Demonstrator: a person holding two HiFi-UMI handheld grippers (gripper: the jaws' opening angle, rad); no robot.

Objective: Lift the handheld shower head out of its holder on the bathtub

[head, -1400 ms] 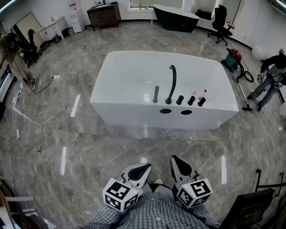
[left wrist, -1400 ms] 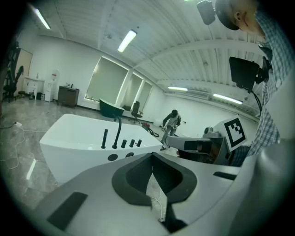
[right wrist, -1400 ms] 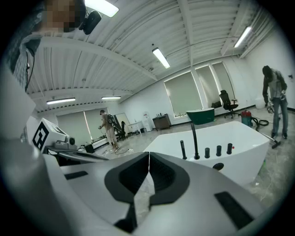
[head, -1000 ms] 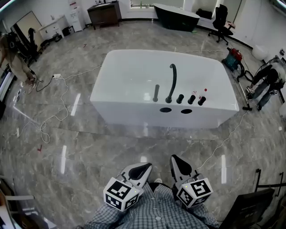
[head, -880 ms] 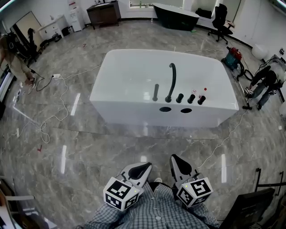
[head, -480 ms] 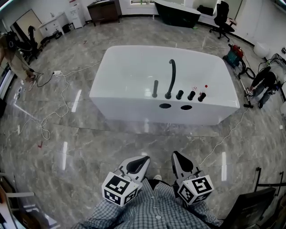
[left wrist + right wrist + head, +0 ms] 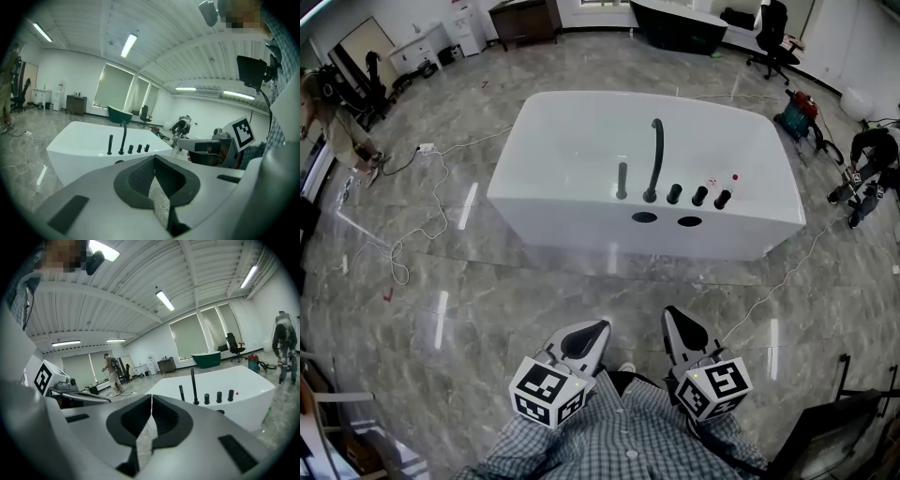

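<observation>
A white bathtub (image 7: 572, 159) stands in the middle of the marble floor, well ahead of me. On its near rim the handheld shower head (image 7: 622, 181) stands upright as a short black stick in its holder, left of the tall curved black spout (image 7: 654, 157) and three black knobs (image 7: 698, 196). My left gripper (image 7: 586, 330) and right gripper (image 7: 675, 319) are side by side close to my body, far short of the tub, both shut and empty. The shower head (image 7: 110, 144) shows small in the left gripper view beyond the left gripper (image 7: 154, 159). In the right gripper view the shower head (image 7: 181, 392) lies past the right gripper (image 7: 151, 397).
White cables (image 7: 412, 187) trail over the floor left of the tub, and another cable (image 7: 778, 281) runs at its right. A red vacuum (image 7: 795, 105) and a bending person (image 7: 867, 159) are at the right. Another person (image 7: 337, 122) stands far left. A dark tub (image 7: 675, 23) sits at the back.
Both grippers and the head view have shifted a little forward toward the tub. The person at the right has moved about. The jaws stay shut.
</observation>
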